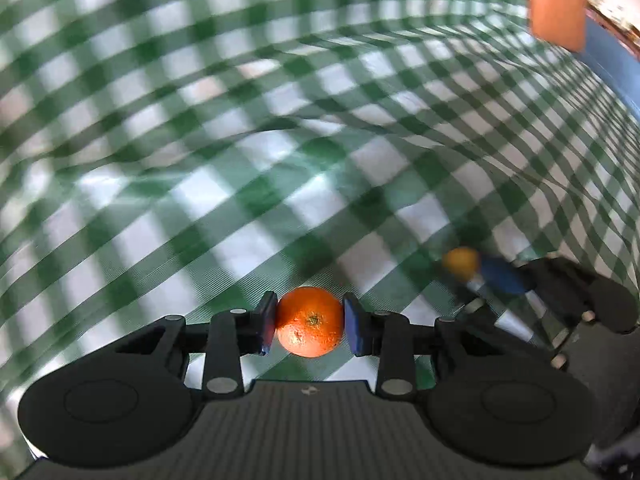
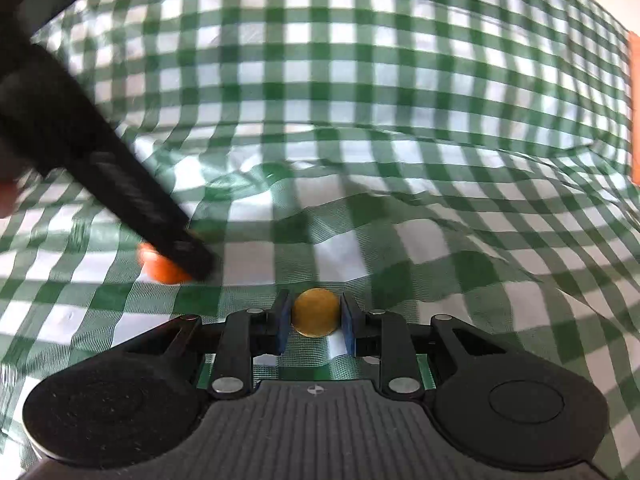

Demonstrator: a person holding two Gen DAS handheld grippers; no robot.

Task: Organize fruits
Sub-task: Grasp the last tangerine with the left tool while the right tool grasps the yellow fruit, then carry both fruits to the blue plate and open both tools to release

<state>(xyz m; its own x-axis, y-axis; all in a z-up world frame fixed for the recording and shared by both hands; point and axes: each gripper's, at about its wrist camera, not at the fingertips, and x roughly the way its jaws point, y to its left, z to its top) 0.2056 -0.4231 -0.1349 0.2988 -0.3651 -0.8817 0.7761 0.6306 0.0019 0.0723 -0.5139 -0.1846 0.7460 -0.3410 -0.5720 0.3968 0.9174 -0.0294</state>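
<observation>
My left gripper is shut on an orange mandarin, its blue pads pressing both sides, just above the green checked tablecloth. My right gripper is shut on a small round yellow-brown fruit. In the left wrist view the right gripper shows blurred at the right, holding that yellow fruit. In the right wrist view the left gripper's black body crosses the left side, with the mandarin partly hidden behind its tip.
The wrinkled checked cloth covers the whole surface, with raised folds across the middle. An orange block-like object stands at the far right edge, also a sliver in the right wrist view. A blue edge runs beside it.
</observation>
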